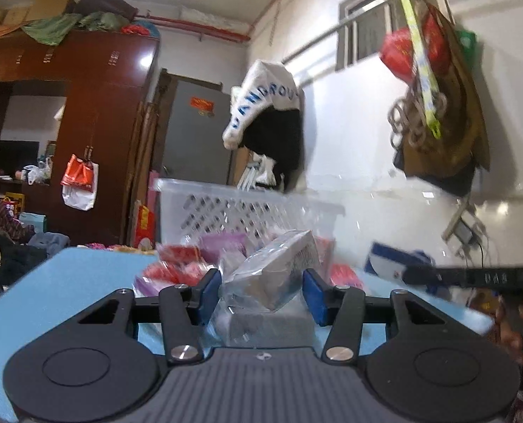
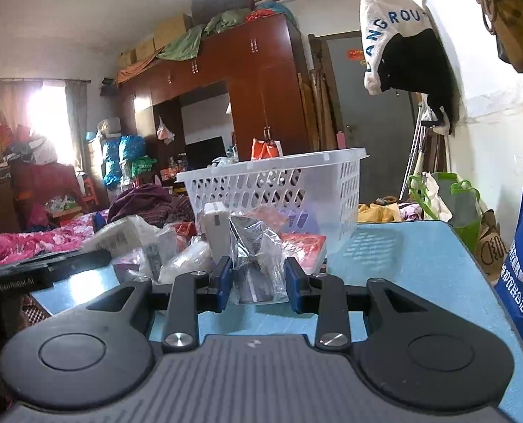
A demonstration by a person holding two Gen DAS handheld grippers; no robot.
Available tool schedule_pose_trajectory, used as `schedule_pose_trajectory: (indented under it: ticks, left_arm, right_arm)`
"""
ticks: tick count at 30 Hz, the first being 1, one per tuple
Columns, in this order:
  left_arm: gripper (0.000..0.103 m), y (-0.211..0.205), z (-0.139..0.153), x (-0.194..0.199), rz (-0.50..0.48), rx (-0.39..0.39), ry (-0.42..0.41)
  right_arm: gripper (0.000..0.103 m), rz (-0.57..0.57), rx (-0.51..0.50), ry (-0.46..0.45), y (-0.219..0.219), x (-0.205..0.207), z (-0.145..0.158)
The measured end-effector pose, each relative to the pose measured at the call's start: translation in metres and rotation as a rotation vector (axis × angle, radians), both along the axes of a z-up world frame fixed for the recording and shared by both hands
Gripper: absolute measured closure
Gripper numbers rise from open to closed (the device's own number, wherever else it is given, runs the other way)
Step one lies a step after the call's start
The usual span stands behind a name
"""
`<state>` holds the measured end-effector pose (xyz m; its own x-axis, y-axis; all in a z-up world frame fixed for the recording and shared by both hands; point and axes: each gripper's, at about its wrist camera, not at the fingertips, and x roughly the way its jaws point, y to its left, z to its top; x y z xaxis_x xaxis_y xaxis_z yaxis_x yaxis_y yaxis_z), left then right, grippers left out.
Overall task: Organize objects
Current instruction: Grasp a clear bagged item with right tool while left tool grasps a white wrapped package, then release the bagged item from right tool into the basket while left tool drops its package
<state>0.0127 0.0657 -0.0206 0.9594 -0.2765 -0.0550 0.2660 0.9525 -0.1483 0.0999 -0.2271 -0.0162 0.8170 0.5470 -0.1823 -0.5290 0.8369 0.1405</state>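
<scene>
Left wrist: level left tool (image 1: 261, 290) around clear-wrapped packet (image 1: 272, 275).

We look level along each pair of tongs, low and close over the counter (image 1: 85, 275); both views share the basket (image 1: 247, 208).

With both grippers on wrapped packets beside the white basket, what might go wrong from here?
1. The left gripper holds its clear-wrapped packet tilted; slick film may slip.
2. The right gripper pinches mostly crinkled wrapper of its plastic-wrapped item, which might tear or slide.
3. The pile lies against the basket; lifting may drag neighbours.
</scene>
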Motion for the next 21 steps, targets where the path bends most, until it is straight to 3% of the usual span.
schedule_pose_trajectory:
  ticks: [3, 8, 13, 16, 21]
  left_arm:
    - [0.049, 0.009, 0.010, 0.004, 0.018, -0.024, -0.021]
    - [0.049, 0.024, 0.040, 0.026, 0.014, -0.074, -0.058]
    - [0.049, 0.024, 0.093, 0.077, 0.049, -0.090, -0.085]
    - [0.049, 0.022, 0.117, 0.123, 0.074, -0.107, -0.021]
    - [0.049, 0.002, 0.121, 0.187, 0.096, -0.030, 0.119]
  right_arm:
    - [0.068, -0.006, 0.031, -0.019, -0.003, 0.003, 0.009]
    - [0.068, -0.001, 0.060, -0.099, 0.004, 0.022, 0.051]
    - [0.068, -0.031, -0.018, -0.103, 0.037, 0.076, 0.094]
    - [0.068, -0.049, -0.054, -0.035, 0.058, 0.120, 0.106]
    - [0.065, -0.074, -0.083, 0.033, 0.071, 0.156, 0.096]
